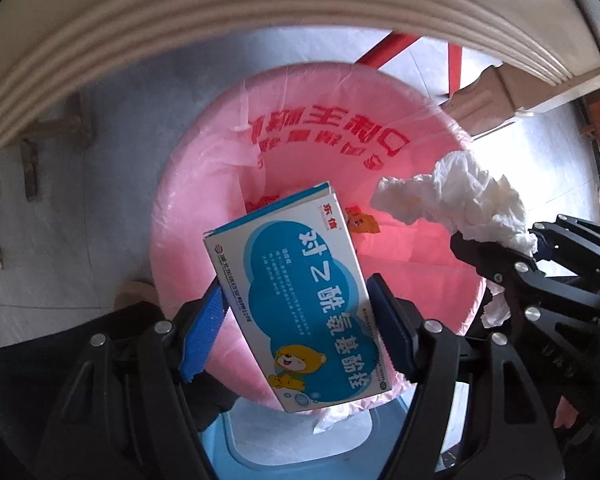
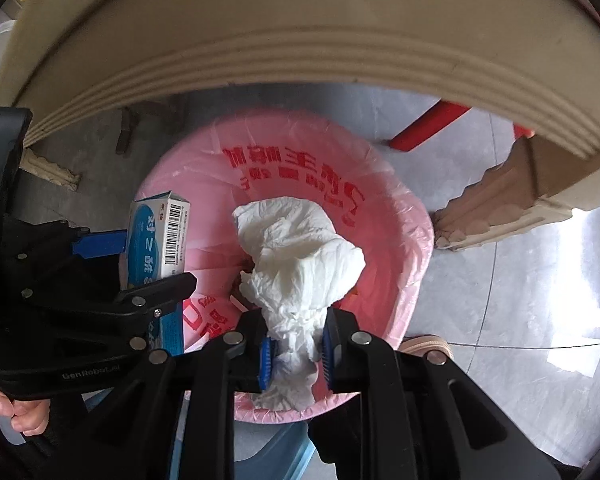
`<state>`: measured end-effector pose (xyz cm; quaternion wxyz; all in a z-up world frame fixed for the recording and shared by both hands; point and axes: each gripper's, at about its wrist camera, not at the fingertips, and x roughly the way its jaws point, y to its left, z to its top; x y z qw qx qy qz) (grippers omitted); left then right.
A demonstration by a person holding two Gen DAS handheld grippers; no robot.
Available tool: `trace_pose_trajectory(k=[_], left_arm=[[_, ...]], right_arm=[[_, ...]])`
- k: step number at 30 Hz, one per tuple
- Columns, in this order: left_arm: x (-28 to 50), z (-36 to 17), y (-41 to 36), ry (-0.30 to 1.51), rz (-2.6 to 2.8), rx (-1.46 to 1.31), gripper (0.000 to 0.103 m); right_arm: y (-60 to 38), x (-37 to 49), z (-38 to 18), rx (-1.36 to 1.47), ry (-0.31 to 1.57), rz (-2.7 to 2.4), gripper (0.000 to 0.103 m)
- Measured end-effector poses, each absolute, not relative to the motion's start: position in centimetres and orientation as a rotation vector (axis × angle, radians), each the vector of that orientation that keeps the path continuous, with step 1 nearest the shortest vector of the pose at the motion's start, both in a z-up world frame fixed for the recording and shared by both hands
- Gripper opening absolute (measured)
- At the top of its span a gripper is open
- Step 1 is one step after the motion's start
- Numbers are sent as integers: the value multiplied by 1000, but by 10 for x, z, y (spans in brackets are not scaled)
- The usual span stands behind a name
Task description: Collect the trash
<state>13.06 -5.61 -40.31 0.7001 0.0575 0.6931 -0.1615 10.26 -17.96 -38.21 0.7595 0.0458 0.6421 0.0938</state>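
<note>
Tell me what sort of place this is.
Probably a room in a home, by a dining or side table. A cream table edge with a carved leg stands over a grey tiled floor, and a bin with a pink liner sits beneath it.

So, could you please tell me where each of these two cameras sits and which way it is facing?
Left wrist: rides the left gripper, looking down into the pink-lined bin; its fingers clamp a medicine box; the right gripper shows at right.
Right wrist: rides the right gripper, looking down at the same bin; it pinches crumpled tissue; the left gripper and a hand show at left.
Shared: bin, box, tissue, both grippers.
</note>
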Motion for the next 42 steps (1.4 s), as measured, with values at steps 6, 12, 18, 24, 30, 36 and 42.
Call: trace_pose_trajectory(k=[6,12,18,24,30,36,42], left_arm=[[136,-414,-51,1565,-347,111,69],[137,-418,-48,1585,-332,99,69],[139,-423,-43,1606,-308,72,69],[138,-421,-43,1599,-301,78,69],[138,-420,-42,1603,-297,84,69],[143,-421,-32,1623,-230,97,70],[140,-416,-34,1602,-207,152,71]], right_arm=[[-177,110,-400,110,1435,221,19],[-174,114,-412,120,1459,241,20],[-169,114,-418,126,1477,256,20],[-169,115,-423,132,1489,259,20],[-169,115,-424,126,1490,256,24],[-173,116,-421,121,1464,191,72],[-174,116,-414,76,1440,137,86]])
